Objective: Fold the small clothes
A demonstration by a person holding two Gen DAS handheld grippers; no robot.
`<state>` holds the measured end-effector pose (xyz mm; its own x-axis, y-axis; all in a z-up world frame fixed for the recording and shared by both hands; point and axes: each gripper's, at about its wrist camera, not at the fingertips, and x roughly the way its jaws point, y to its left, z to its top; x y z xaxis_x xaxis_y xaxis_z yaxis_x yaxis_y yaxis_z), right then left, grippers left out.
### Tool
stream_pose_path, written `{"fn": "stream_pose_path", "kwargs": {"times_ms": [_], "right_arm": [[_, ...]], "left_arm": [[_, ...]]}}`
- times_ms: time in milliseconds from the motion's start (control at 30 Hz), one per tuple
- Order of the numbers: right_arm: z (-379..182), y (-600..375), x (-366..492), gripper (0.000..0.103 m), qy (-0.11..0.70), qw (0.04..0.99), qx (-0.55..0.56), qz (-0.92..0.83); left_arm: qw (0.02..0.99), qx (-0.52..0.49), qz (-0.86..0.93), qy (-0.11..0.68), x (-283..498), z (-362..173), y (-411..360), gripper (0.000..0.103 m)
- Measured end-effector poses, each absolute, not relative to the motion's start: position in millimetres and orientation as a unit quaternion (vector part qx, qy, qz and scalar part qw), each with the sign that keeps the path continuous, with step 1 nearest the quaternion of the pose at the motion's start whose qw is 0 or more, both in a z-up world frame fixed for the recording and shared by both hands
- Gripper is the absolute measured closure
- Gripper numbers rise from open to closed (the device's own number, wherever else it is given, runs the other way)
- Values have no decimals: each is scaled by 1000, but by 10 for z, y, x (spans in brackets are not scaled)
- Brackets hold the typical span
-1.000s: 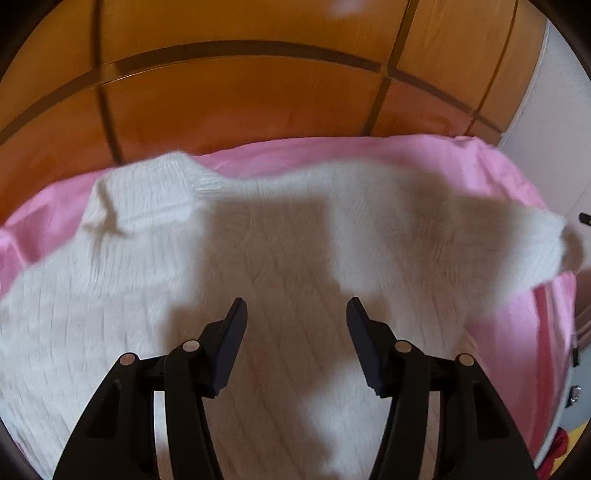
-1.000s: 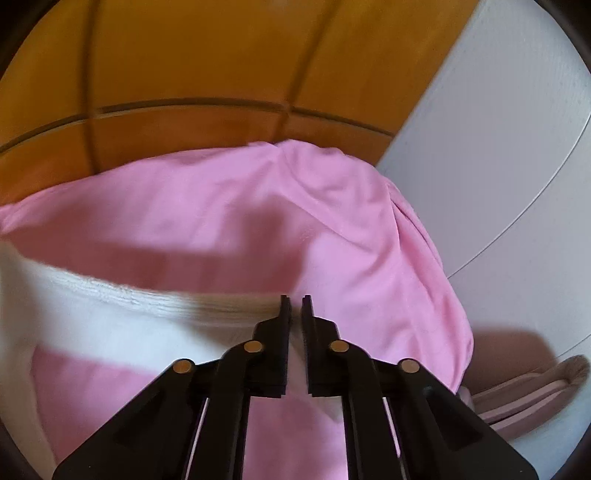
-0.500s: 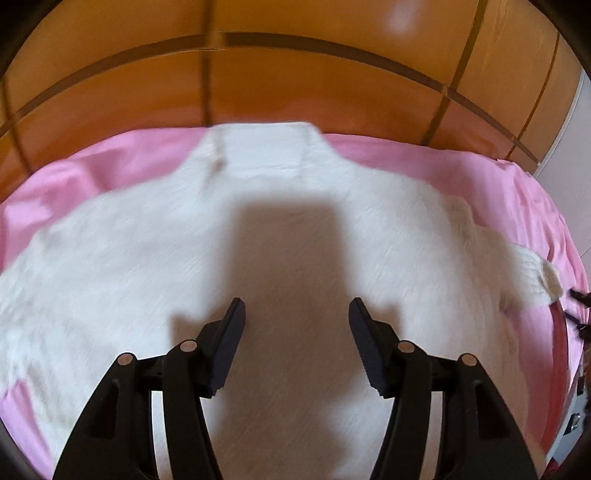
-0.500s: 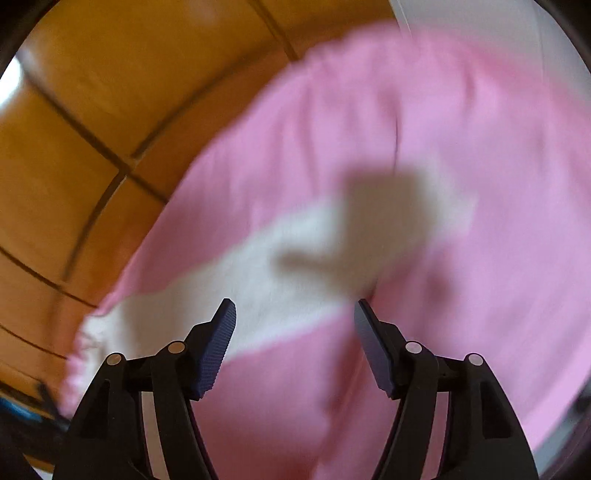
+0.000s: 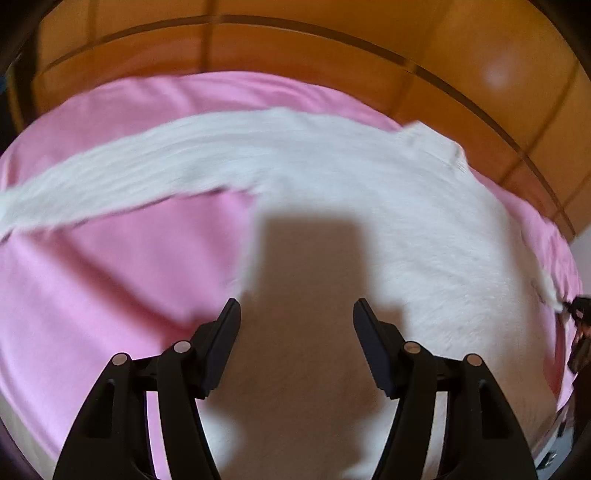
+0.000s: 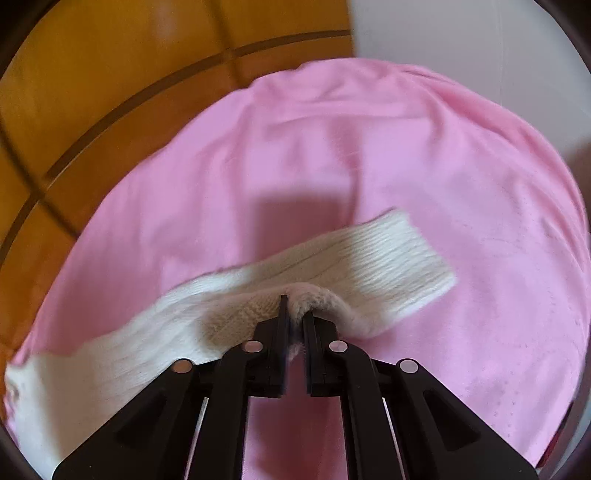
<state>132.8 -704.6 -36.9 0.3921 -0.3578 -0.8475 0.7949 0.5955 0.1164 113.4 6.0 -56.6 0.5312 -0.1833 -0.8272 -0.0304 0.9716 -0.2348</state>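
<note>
1. Right-hand black two-finger claw (image 6: pixel 295 314) points steeply down and has just been closing; its jaws now pinch a raised fold of the cream-white ribbed knit sleeve (image 6: pixel 369 266), with the knit bunched up between the pads.
2. Just ahead of that claw and to its right, the sleeve's ribbed cuff lies flat on the smooth pink bed sheet (image 6: pixel 369 147); to the claw's left, the rest of the sleeve trails away toward the lower edge of the view.
3. Beyond the sleeve, the pink sheet rises in soft wrinkles, and behind it stands the glossy orange-brown wooden panelling with dark grooves (image 6: pixel 92 74); a plain white wall (image 6: pixel 461 33) shows further right.
4. Left-hand black two-finger claw (image 5: pixel 296 314) hangs with its jaws well apart and has just been opening a little; nothing is between them.
5. Directly below and ahead of this claw lies the body of the white fluffy knit sweater (image 5: pixel 424 229), spread on the pink sheet, with the claw's shadow across it.
6. Further ahead and to the left, the sweater's other long sleeve stretches across the sheet, blurred.
7. Ahead and to the right, the sweater's neckline lies near the sheet's far edge, with wooden panelling behind.
</note>
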Motion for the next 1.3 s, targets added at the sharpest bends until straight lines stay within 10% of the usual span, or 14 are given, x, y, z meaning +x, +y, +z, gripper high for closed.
{"fn": "stream_pose_path", "kwargs": {"times_ms": [133, 533, 700, 900, 1167, 1300], "right_arm": [[-212, -6676, 1025, 44, 398, 819, 292, -293], [-505, -4799, 141, 44, 503, 755, 412, 85], [-464, -4363, 104, 88, 533, 765, 346, 107], [205, -4262, 39, 97, 494, 817, 262, 136], [-681, -4444, -146, 97, 601, 761, 238, 55], [-439, -4480, -146, 70, 593, 777, 208, 49]], "left_arm": [[873, -122, -27, 472, 860, -519, 382, 37], [843, -177, -112, 495, 87, -775, 838, 38], [821, -191, -173, 509, -39, -876, 761, 99], [829, -235, -194, 469, -122, -520, 1019, 100], [823, -140, -114, 539, -1, -855, 871, 87], [851, -141, -101, 496, 1, -542, 909, 71]]}}
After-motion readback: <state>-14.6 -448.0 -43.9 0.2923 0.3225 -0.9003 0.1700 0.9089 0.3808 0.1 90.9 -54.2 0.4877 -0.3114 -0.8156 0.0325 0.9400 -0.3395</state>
